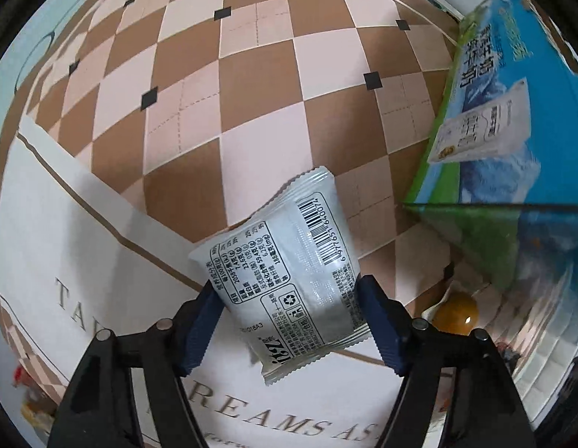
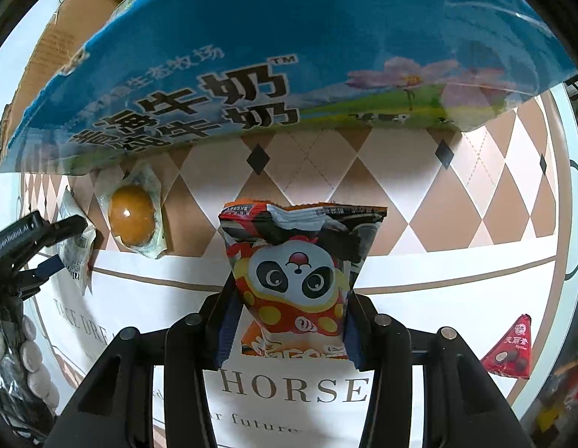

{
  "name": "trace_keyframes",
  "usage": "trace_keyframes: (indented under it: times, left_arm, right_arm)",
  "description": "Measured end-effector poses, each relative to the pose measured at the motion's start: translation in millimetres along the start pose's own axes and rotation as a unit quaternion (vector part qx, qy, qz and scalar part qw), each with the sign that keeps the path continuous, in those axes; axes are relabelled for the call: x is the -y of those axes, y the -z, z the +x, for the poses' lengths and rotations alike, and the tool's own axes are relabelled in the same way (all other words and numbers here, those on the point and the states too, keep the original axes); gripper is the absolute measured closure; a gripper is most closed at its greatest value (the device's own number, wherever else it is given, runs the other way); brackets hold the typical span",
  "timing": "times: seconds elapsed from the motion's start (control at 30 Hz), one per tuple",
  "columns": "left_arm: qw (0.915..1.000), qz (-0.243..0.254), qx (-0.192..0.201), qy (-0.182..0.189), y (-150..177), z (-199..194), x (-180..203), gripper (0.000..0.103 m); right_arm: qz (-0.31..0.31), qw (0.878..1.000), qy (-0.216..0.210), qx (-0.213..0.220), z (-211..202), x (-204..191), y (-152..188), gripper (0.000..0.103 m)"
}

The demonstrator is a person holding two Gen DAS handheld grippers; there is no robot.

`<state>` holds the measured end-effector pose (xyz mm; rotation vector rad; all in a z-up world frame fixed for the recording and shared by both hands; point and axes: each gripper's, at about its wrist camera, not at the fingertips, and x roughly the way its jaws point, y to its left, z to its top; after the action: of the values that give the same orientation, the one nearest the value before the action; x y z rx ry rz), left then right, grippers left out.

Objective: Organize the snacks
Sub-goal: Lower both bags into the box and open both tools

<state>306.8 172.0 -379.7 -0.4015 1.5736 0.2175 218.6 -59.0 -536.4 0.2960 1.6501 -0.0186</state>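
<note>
Blue milk carton box (image 2: 274,56) looms ahead, open top just visible. Right gripper (image 2: 287,326) is clamped on the panda snack packet (image 2: 298,283); left gripper (image 1: 290,326) pinches the grey snack packet (image 1: 285,261). Best lift each clear over the rim before letting go.

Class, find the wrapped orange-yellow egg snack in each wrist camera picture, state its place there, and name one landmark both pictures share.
Left wrist view: the wrapped egg snack sits low right, just right of the left gripper, below the blue milk carton box.
Right wrist view: it lies at middle left, under the box's edge.
Shared landmark: the blue milk carton box.
</note>
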Motion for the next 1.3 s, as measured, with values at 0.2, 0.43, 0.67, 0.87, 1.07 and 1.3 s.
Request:
trace_keyframes:
  times: [0.2,0.43,0.67,0.87,1.07,1.3]
  left_arm:
    - [0.9981,0.056,0.016,-0.020,20.4,-20.1,13.3,0.035]
    - [0.9930,0.115,0.024,0.009,70.1,-45.2,33.8,0.035]
    - [0.9830,0.156,0.054,0.080,106.9,-110.9,68.1,0.035]
    - [0.9655,0.206,0.104,0.121,76.6,-164.1,138.5,0.035]
    - [0.9523,0.250,0.150,0.091,9.3,-193.5,189.9,0.035]
    - [0.9495,0.281,0.139,0.003,-80.0,-157.9,235.9,0.034]
  right_arm:
    - [-0.017,1.000,-0.004,0.005,0.0,-11.7,6.0,0.054]
    - [-0.029,0.999,-0.038,0.014,-17.4,-15.6,24.5,0.055]
    - [-0.030,0.996,-0.075,0.041,-70.0,-3.5,37.5,0.056]
    - [-0.017,0.991,-0.100,0.091,-137.6,10.7,22.7,0.056]
    - [-0.011,0.987,-0.084,0.133,-184.4,19.0,-36.3,0.056]
    - [-0.014,0.993,-0.018,0.112,-163.8,14.1,-115.4,0.056]
